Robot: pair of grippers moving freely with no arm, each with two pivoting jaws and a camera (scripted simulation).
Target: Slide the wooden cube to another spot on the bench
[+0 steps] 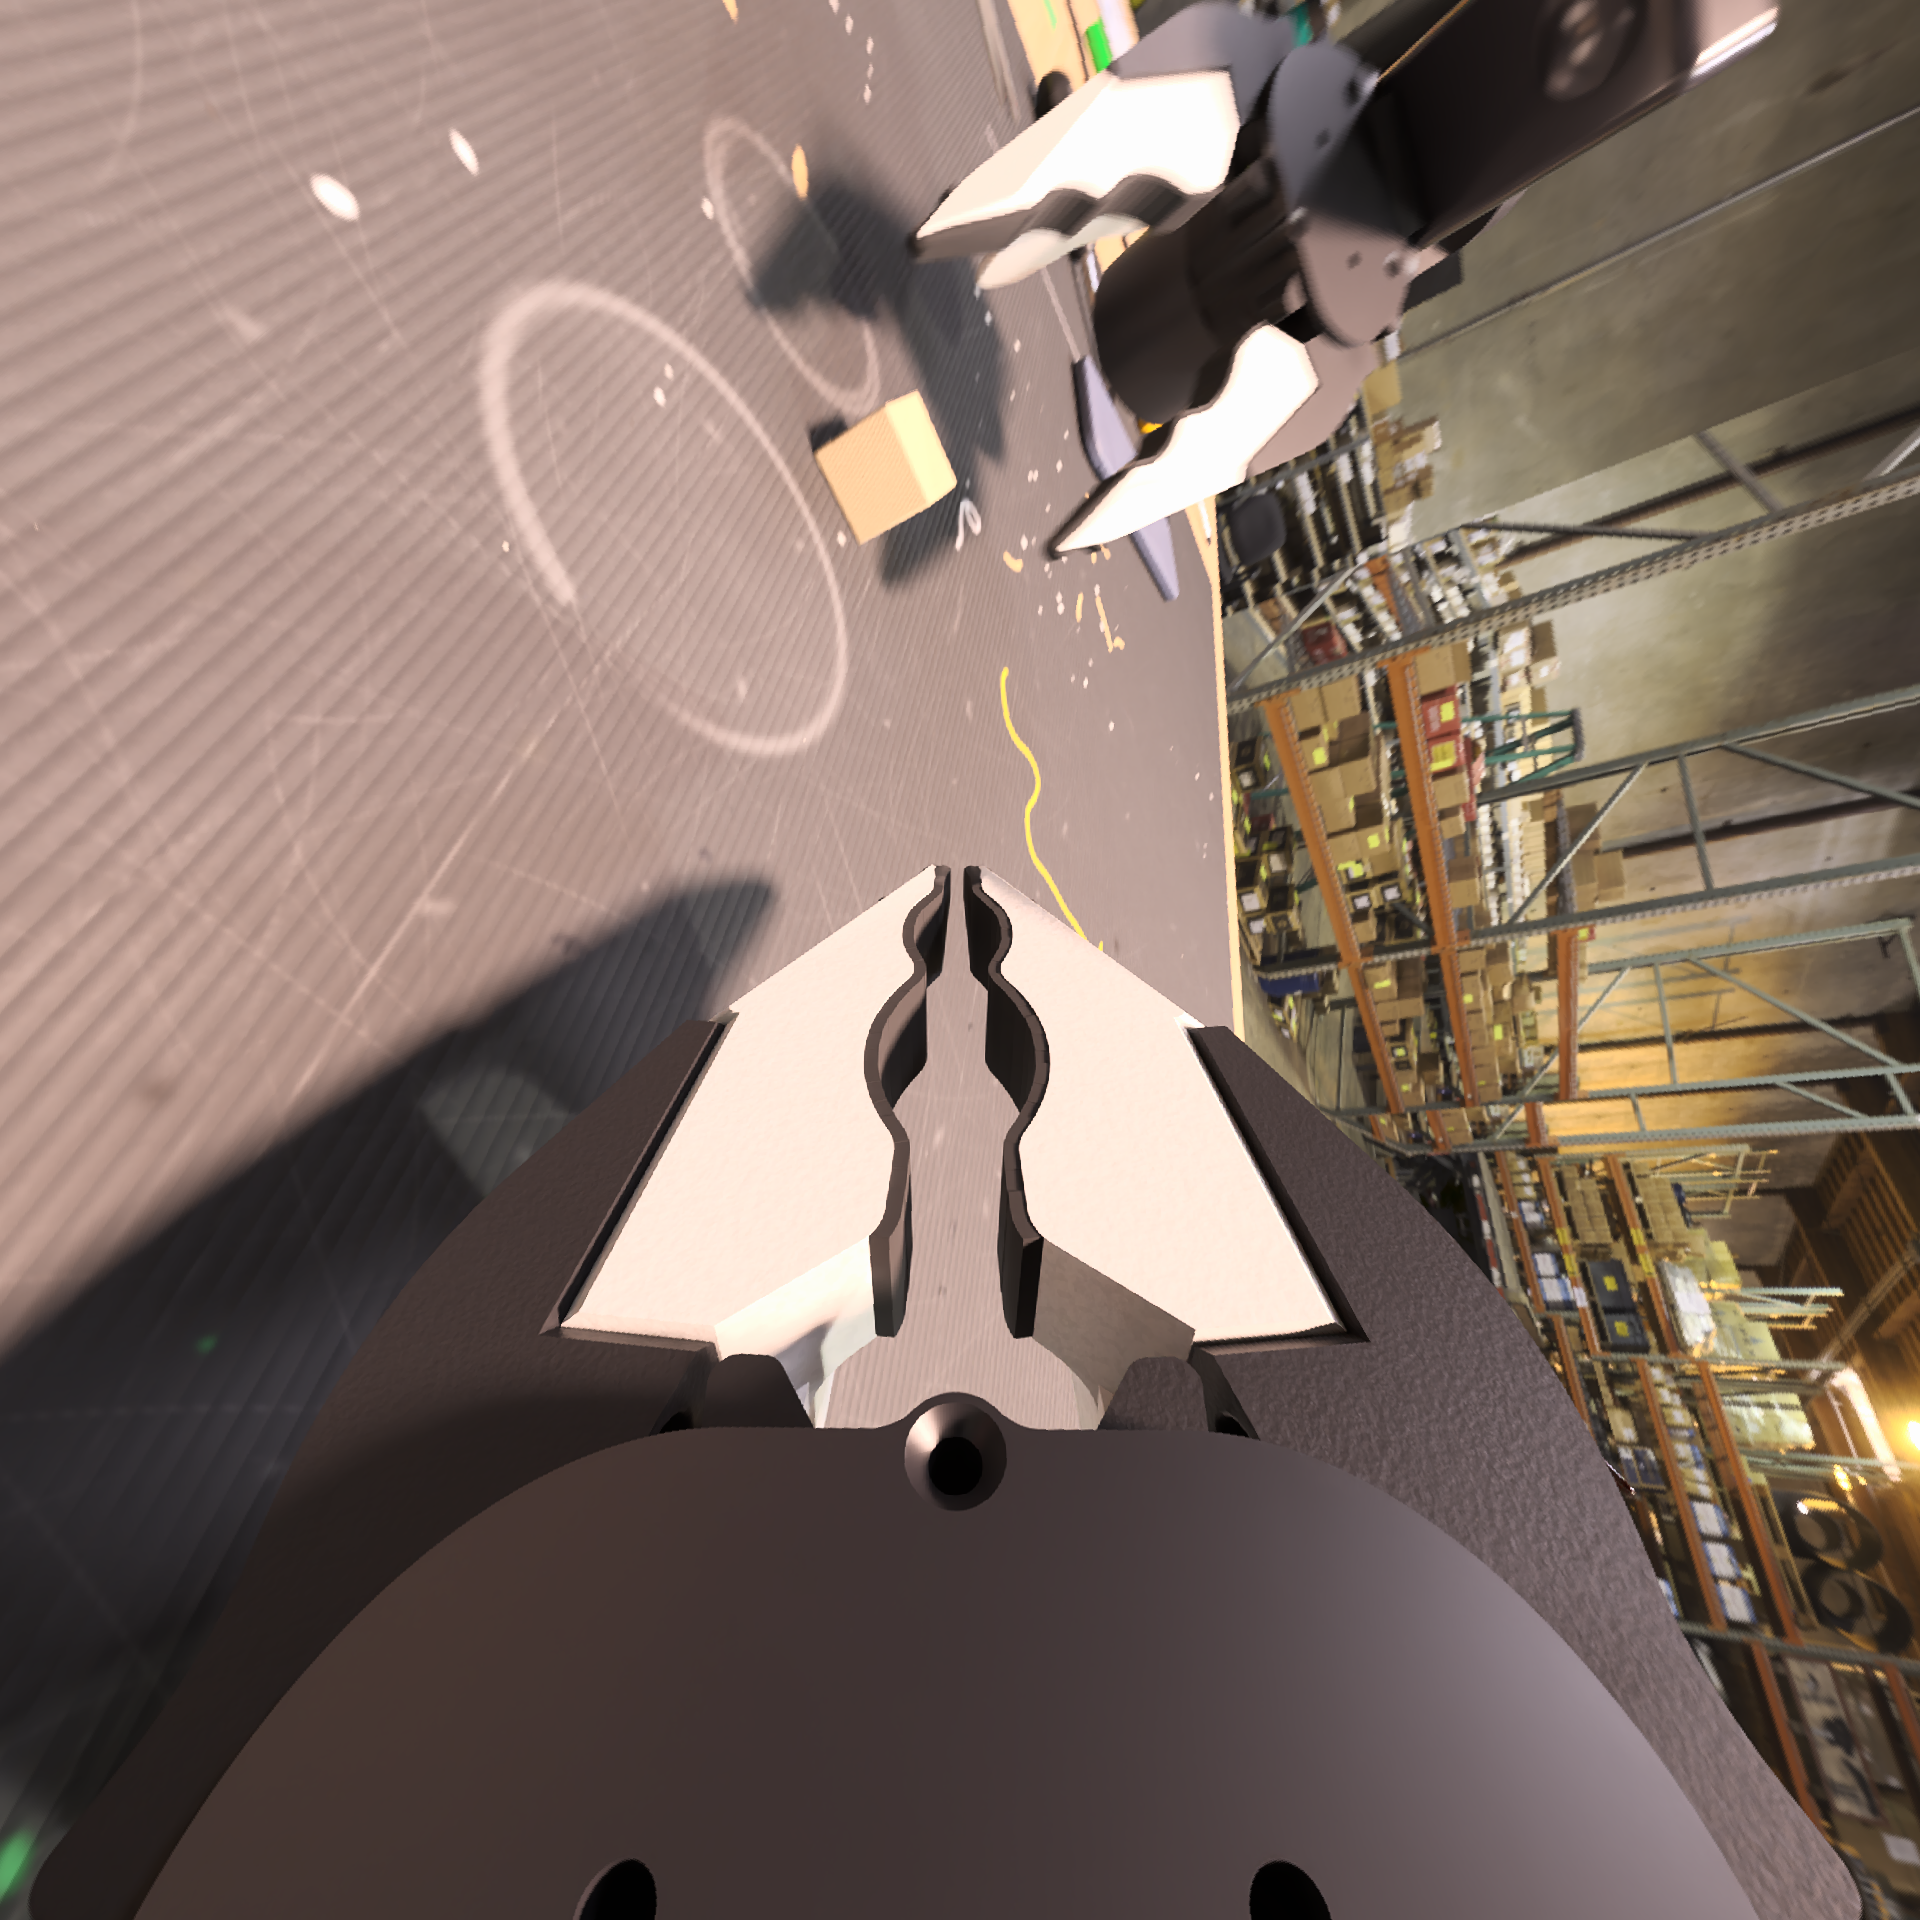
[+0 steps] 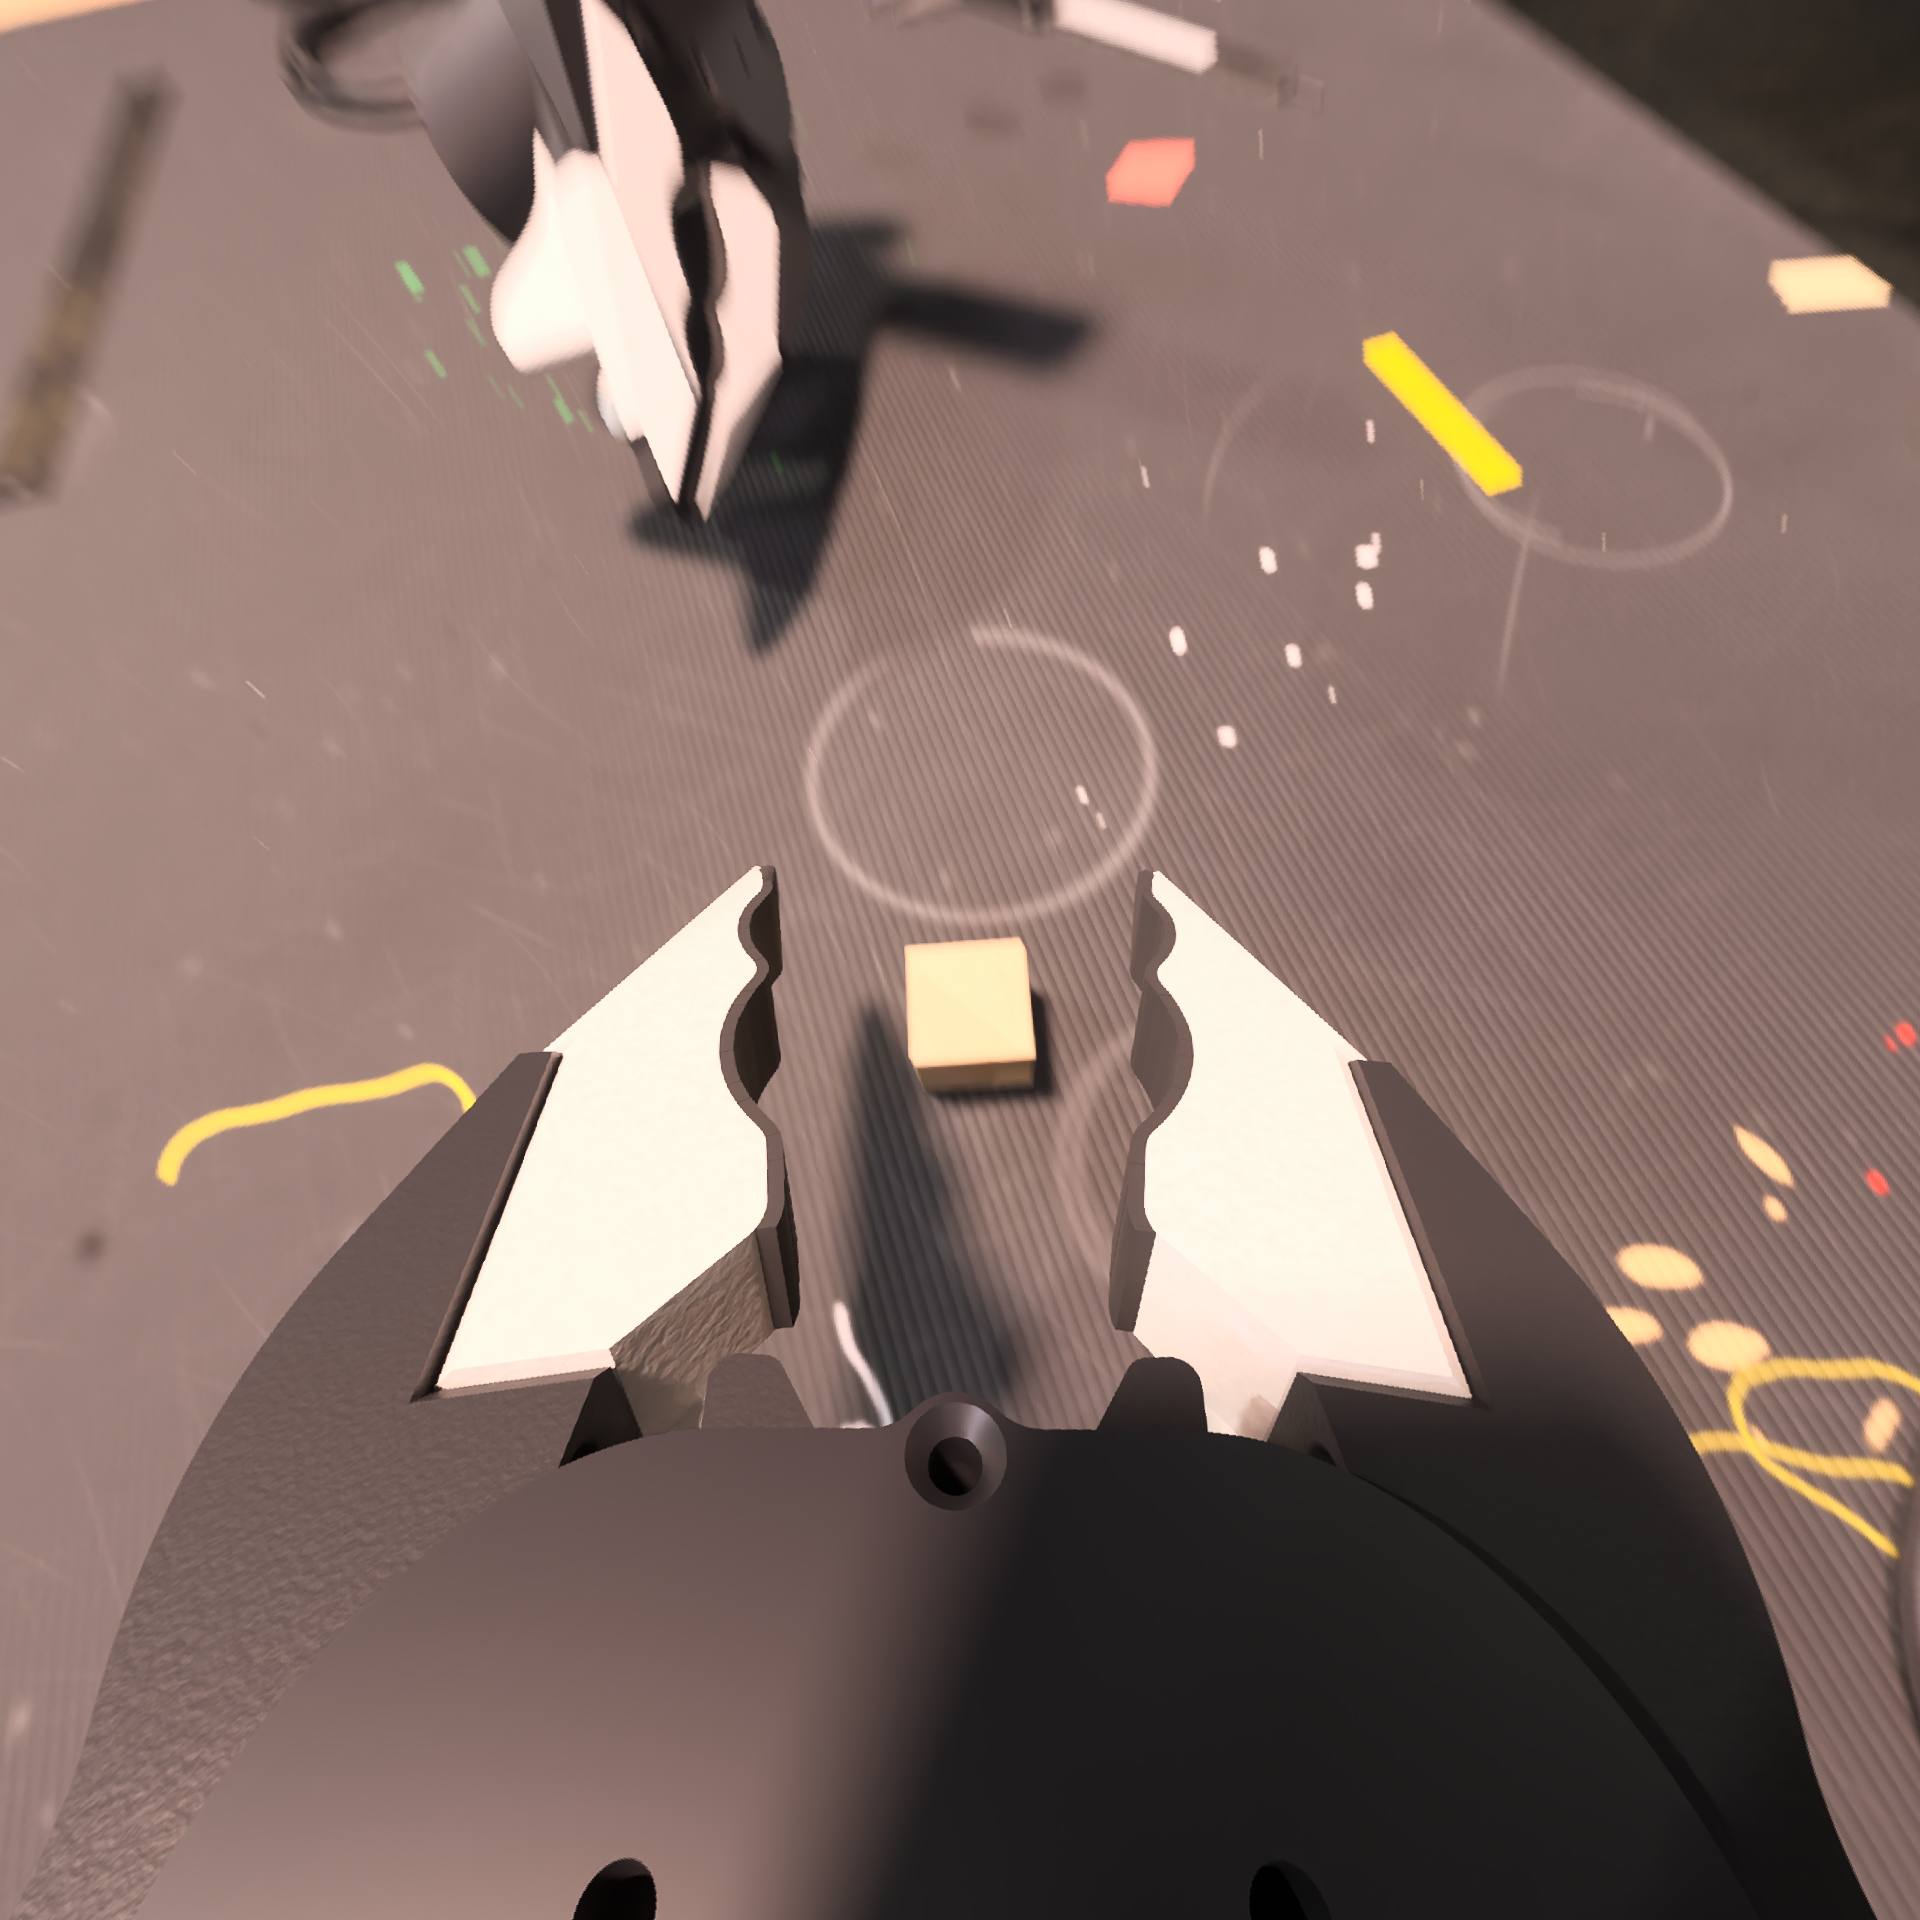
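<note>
Between spread right tongs (image 2: 956, 883): one wooden cube (image 2: 968, 1013).

The bench (image 2: 416, 727) was a dull grey-brown with fine diagonal ribbing, pale chalky rings and scratches all over. The wooden cube (image 2: 968, 1013) was light tan, plain. At 1 o'clock from it sat a bright yellow bar (image 2: 1439, 412), a salmon-red tile (image 2: 1150, 171) at 12. A yellow squiggle (image 2: 312, 1107) ran at 9 o'clock, green flecks (image 2: 457, 312) around 11.
</note>
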